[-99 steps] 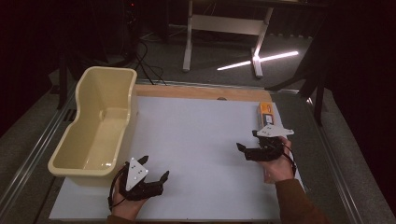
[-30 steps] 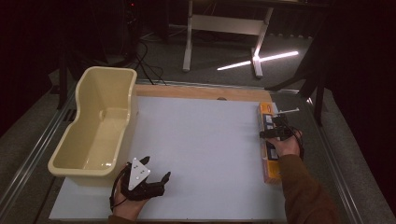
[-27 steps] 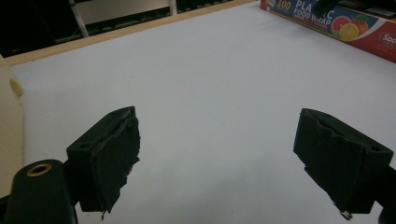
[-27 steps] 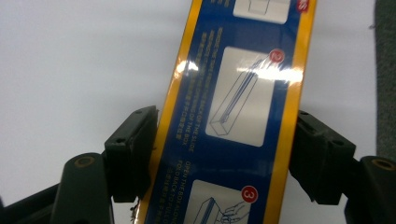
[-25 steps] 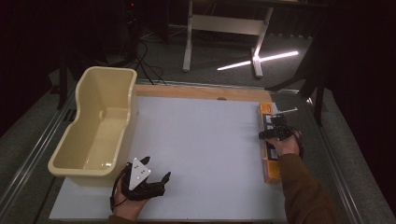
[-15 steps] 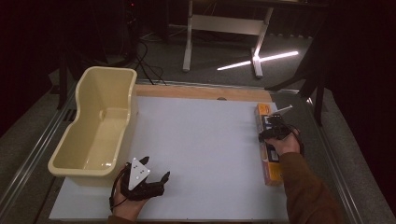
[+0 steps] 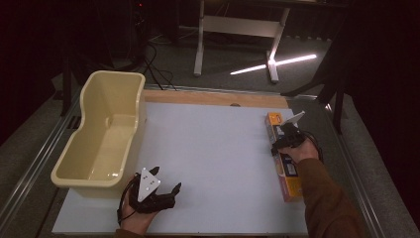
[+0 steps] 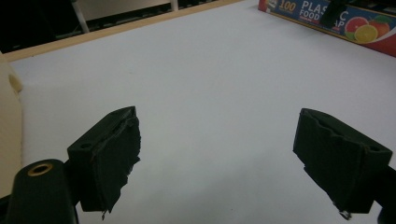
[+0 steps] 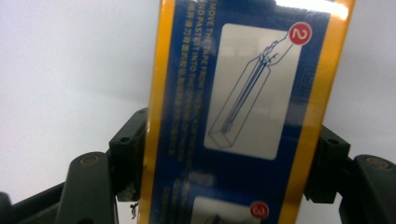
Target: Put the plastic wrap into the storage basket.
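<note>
In the right gripper view the 2 black jaws stand on either long side of a plastic food wrap box [image 9: 238, 107], one against each orange edge, so the right gripper [image 9: 231, 158] is clamped across the box's width; its jaws have just been widening a little with the box between them. The box face toward that camera is dark blue with orange borders and carries pale instruction panels: a line drawing of a long carton beside a red circle with the numeral 2, and lower down a second red circle that looks like a 3. Small white print runs along the blue at 9 o'clock of the panel; "REMOVE THE TAPE FROM" can just be read, the rest is too blurred.

In the high view the box [image 7: 285, 163] is long and narrow, lying flat near the 3 o'clock edge of the white table top [image 7: 213, 148], its length running from 12 to 6 o'clock. The right gripper [image 7: 286, 140] grips it toward the 12 o'clock end.

The left gripper [image 8: 233, 158] has its jaws wide apart with bare table between them. At 1 o'clock in its view the box's side [image 8: 345, 21] reads "100" and "PLASTIC FOOD WRAP", partly covered, with pictured citrus fruit.

In the high view the left gripper [image 7: 158, 193] rests at 7 o'clock, just beside a cream plastic tub [image 7: 101, 144] at 9 o'clock.
</note>
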`<state>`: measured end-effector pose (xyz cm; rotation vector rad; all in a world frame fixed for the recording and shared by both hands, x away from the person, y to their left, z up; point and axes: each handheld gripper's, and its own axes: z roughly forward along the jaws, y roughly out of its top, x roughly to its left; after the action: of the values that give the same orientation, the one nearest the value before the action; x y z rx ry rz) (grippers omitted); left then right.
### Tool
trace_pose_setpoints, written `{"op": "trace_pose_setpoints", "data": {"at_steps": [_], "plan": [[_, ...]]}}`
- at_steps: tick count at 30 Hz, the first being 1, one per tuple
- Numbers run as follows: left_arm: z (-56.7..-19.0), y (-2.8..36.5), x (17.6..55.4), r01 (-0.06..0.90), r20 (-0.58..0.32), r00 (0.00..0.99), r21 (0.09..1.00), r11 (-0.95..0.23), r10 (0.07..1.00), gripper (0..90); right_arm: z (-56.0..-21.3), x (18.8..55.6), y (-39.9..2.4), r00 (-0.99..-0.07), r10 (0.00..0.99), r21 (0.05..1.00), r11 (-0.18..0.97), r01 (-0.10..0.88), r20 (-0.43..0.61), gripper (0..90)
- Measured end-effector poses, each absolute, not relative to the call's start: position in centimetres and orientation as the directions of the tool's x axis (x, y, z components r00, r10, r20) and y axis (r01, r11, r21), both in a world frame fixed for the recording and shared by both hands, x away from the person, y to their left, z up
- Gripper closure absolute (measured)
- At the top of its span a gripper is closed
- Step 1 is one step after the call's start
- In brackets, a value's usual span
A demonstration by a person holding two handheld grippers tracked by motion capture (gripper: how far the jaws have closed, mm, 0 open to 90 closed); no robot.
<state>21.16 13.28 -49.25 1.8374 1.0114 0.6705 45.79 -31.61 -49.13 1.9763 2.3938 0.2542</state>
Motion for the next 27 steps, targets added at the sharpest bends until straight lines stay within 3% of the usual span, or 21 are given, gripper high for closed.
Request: {"op": "trace_pose_setpoints", "data": {"at_steps": [5,10,18,27], "plan": [[-49.2,13.3,21.2,0.364,0.032,0.514,0.897,-0.252,0.857,14.8,-48.7,45.8,-31.0,-0.16,0.987,0.122,0.156,0.98,0.031,37.7],[-49.3,13.3,21.2,0.364,0.032,0.516,0.897,-0.252,0.856,14.8,-48.6,45.7,-31.0,-0.151,0.987,0.124,0.144,0.982,0.053,39.2],[-49.2,13.3,21.1,0.36,0.031,0.517,0.899,-0.25,0.855,14.8,-47.0,45.6,-30.7,-0.121,0.977,0.151,0.095,0.984,0.177,39.5],[-49.2,13.3,21.1,0.359,0.029,0.519,0.899,-0.249,0.854,14.7,-44.5,45.3,-28.4,-0.174,0.938,0.217,0.111,0.97,0.3,39.4]]}}
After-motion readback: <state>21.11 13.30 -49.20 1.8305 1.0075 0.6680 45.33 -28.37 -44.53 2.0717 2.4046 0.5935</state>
